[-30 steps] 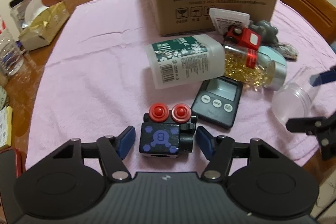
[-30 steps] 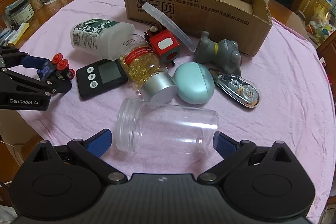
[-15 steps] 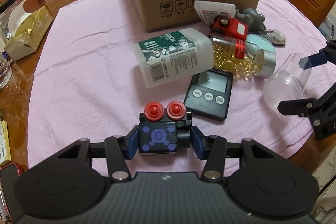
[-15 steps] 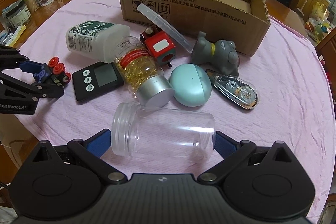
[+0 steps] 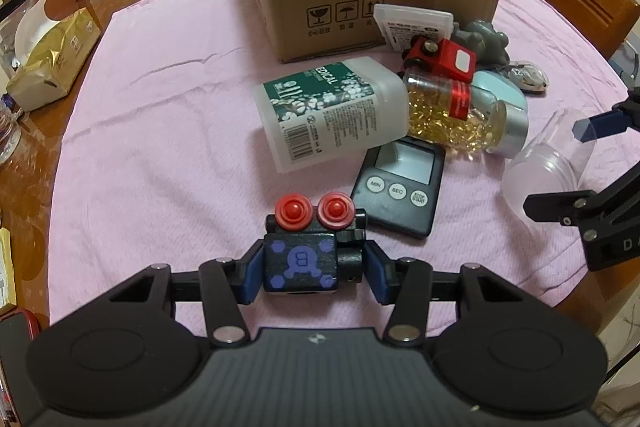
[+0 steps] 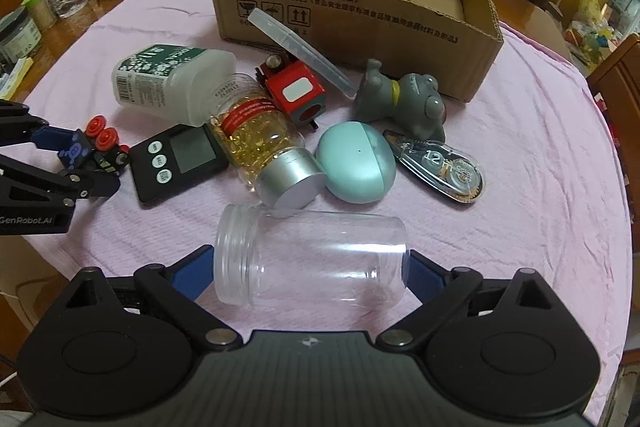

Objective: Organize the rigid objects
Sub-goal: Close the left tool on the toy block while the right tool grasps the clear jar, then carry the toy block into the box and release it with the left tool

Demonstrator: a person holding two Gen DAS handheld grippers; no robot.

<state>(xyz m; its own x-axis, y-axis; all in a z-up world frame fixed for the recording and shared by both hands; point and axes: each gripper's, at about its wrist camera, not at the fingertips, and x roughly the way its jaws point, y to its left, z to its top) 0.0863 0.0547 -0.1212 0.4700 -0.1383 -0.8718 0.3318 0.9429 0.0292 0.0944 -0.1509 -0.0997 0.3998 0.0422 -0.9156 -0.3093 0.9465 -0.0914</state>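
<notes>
Two grabs underway: the left gripper is clamped on the toy block, the right gripper's jaws are closing around the clear jar, both probably next lifted to the far cardboard box.

A ribbed pink cloth is covering the glossy wooden table. The corrugated cardboard box at upper centre is looking matt, while the clear plastic jar and the brushed metal cap are catching glare.
</notes>
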